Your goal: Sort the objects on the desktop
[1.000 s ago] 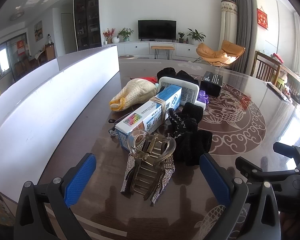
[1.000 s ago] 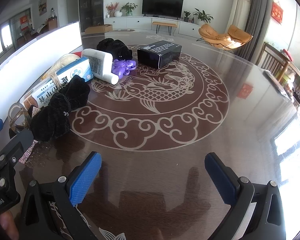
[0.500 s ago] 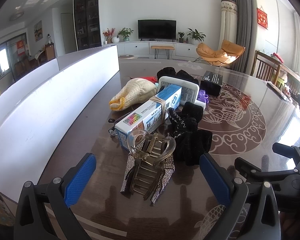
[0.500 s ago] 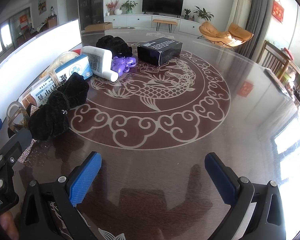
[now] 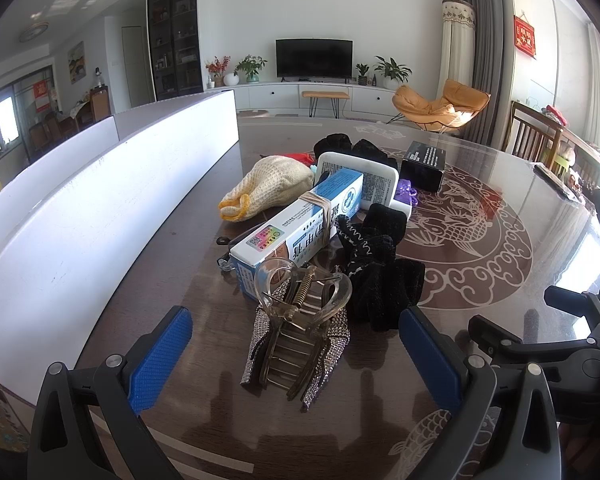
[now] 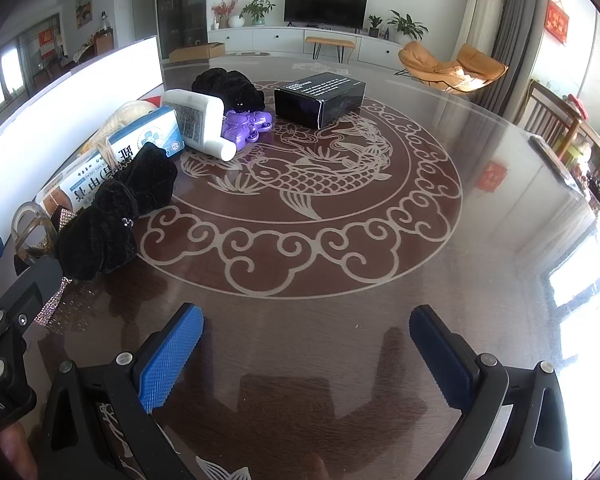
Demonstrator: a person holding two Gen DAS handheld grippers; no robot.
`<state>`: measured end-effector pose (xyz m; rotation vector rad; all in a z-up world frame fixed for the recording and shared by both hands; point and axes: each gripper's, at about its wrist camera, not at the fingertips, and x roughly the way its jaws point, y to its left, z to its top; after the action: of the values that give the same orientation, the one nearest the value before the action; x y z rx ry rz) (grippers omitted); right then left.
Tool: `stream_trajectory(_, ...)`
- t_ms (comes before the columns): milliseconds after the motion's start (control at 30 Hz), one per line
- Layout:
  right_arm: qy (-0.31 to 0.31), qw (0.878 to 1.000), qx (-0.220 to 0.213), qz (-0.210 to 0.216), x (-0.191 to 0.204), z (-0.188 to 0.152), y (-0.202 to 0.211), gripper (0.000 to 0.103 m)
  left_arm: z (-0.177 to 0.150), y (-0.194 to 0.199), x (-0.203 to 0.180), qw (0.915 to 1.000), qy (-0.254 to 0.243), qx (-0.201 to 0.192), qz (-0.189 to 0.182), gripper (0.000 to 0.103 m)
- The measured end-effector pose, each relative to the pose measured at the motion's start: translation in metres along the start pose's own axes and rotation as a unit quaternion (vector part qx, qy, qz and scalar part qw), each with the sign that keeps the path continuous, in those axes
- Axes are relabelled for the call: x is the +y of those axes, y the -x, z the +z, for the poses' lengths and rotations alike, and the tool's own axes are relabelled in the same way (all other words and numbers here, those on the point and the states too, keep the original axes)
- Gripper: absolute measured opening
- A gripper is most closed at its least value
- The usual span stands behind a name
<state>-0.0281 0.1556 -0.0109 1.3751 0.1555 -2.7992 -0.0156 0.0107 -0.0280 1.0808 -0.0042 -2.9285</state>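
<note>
**Both grippers wide open over a cluttered tabletop**

On the dark glass-topped table (image 6: 340,280), patterned with a pale fish and cloud scrolls, the objects lie bunched toward its left side beside a long white panel (image 5: 100,200). Nearest the left gripper (image 5: 296,344) is a clear hair claw clip (image 5: 300,312) lying on a rhinestone-covered piece — the clip sits between the blue pads (image 5: 160,356), touching neither. That gripper's jaws are spread wide and grip nothing.

Just behind the clip lies a blue-and-white toothpaste box (image 5: 300,224) bound with a rubber band, its near end touching the clip. A black velvet bow (image 5: 376,268) lies against the box's right side. Behind them sit a cream knitted pouch (image 5: 268,192), a white bottle (image 5: 360,180) on its side, a purple toy (image 6: 246,128) just beside the bottle, a black scrunchie (image 6: 228,88) and a black box (image 6: 320,98) standing slightly apart to the right.

The right gripper (image 6: 306,356) hovers over bare tabletop — well clear of the pile, which lies to its left. Its jaws are likewise fully parted and hold nothing. Part of the left gripper's black frame shows at the lower left edge of the right wrist view.
</note>
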Motion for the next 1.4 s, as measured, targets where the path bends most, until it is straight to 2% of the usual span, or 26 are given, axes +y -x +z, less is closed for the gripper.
stream_trajectory(700,-0.022,0.999,0.014,0.025,-0.0063,-0.0004,-0.0065,0.103,0.0,0.0002,0.0023,1.0,-0.002,0.006,0.001,0.103)
stream_trajectory(1400,-0.022,0.999,0.014,0.025,-0.006,-0.0006,-0.0054,0.103,-0.0015,-0.0034,0.0058,0.9998,0.006,0.02,0.002,0.103)
